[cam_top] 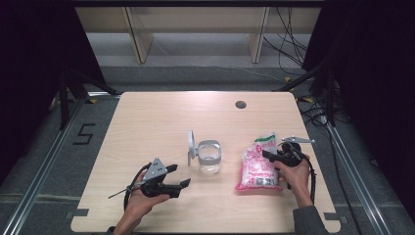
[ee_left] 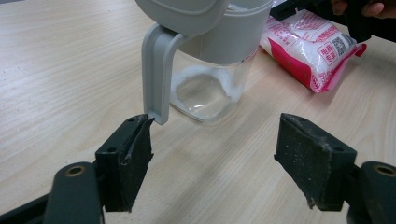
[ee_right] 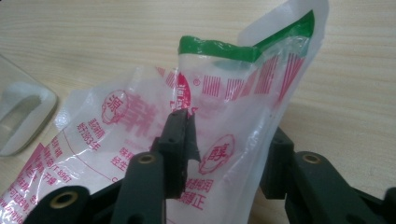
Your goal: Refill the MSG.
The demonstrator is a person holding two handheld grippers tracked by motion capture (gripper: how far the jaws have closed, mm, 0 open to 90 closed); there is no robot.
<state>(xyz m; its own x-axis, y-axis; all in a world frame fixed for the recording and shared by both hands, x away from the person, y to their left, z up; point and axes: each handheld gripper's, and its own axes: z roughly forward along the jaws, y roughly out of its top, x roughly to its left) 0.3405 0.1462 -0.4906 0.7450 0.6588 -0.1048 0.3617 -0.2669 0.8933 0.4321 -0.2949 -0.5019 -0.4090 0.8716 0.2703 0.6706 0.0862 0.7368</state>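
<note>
A clear bag (cam_top: 257, 169) with pink print and a green top strip lies right of the table's middle. My right gripper (cam_top: 268, 156) holds its upper end. In the right gripper view the bag (ee_right: 261, 79) stands up between the two jaws, one pad in front of the film and the other behind it, my right gripper (ee_right: 229, 149) shut on it. A glass jar (cam_top: 209, 156) with a grey collar stands at the centre, its grey lid (cam_top: 191, 144) flipped up to the left. My left gripper (ee_left: 215, 144) hangs open just in front of the jar (ee_left: 210, 88), nothing between its pads.
A dark round grommet (cam_top: 240, 104) sits near the far edge of the wooden table (cam_top: 147, 117). In the left gripper view the bag (ee_left: 313, 46) lies behind the jar with the other hand on it. Metal rails run along the floor on both sides.
</note>
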